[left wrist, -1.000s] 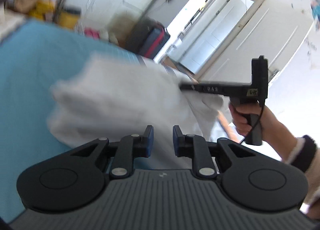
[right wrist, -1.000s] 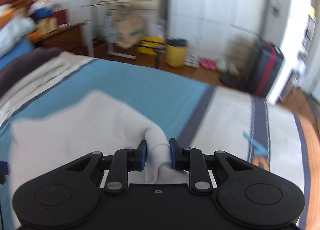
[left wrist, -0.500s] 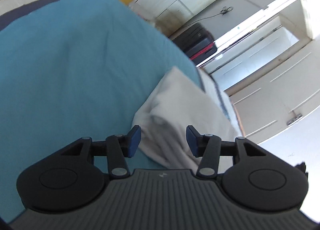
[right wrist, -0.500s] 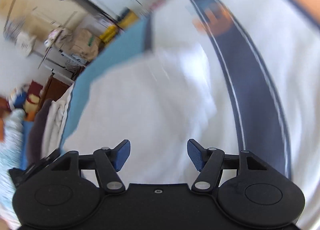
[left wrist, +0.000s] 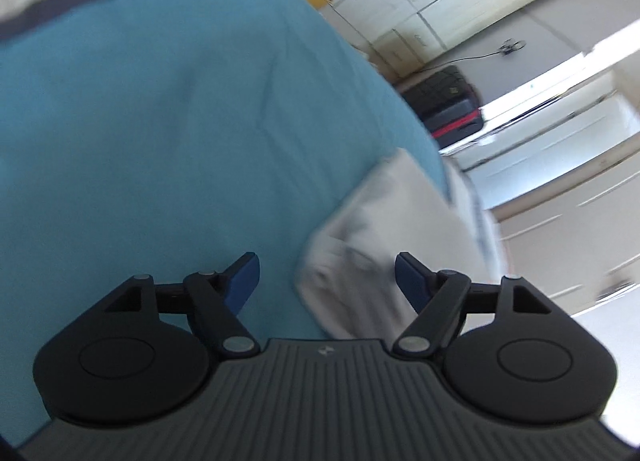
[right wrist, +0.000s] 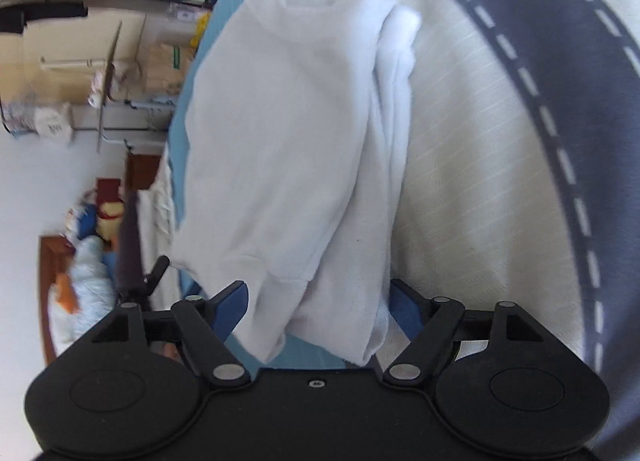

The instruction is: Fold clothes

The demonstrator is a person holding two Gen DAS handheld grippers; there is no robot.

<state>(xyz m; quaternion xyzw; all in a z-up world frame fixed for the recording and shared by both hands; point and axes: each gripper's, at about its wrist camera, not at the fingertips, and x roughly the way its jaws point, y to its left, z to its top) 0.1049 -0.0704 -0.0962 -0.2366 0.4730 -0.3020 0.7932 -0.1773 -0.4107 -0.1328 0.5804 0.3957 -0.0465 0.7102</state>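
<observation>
- Left gripper (left wrist: pixel 327 276): fingers spread wide, holding nothing, above the blue sheet (left wrist: pixel 160 133).
- The white garment (left wrist: pixel 384 237) lies folded on the bed, its near corner between and just beyond the left fingers; the view is blurred, so contact is hard to judge.
- Right gripper (right wrist: pixel 316 303): spread apart too, with the garment's (right wrist: pixel 288 133) near edge sitting in the gap, unclamped.
- Its far side rests on the cream bedspread (right wrist: pixel 480 181).

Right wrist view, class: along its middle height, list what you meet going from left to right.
Cluttered shelf → blue sheet → white garment → cream bedcover → dark dashed stripe.
</observation>
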